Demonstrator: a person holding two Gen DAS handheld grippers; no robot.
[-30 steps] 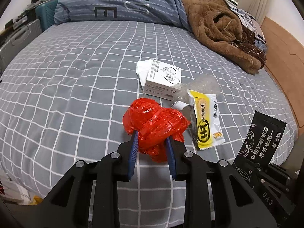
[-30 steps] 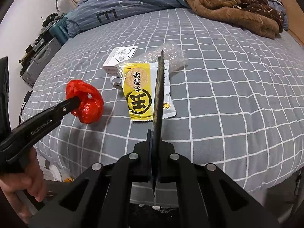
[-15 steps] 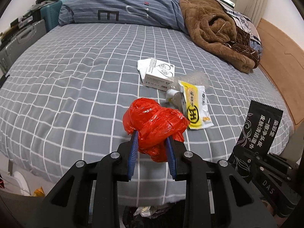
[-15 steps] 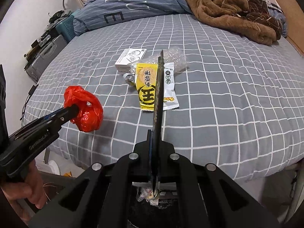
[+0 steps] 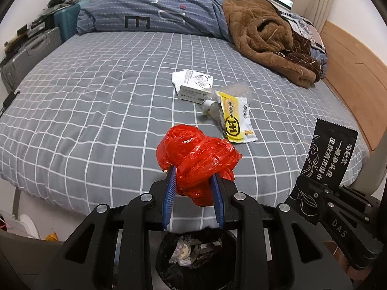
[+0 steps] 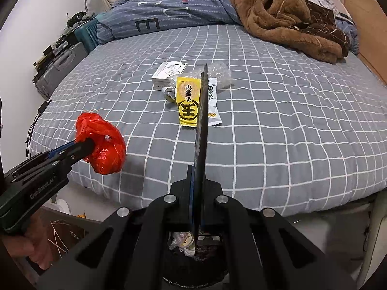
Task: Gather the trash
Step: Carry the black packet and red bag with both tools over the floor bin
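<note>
Both grippers have drawn back off the bed [image 5: 96, 111] and now hang over the black trash bin [image 5: 169, 265].

Left gripper [image 5: 193, 193] clamps the crumpled red plastic bag [image 5: 196, 159] above the bin; right gripper [image 6: 197, 193] pinches a black wet-wipe sachet [image 6: 202, 125] edge-on. A yellow snack wrapper [image 5: 235, 120] and white box [image 5: 193, 87] lie on the bed.

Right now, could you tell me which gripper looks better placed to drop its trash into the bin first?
Either, narrowly the right gripper: its black sachet hangs directly over the bin. The left gripper holds the red bag above the bin's far rim.
</note>
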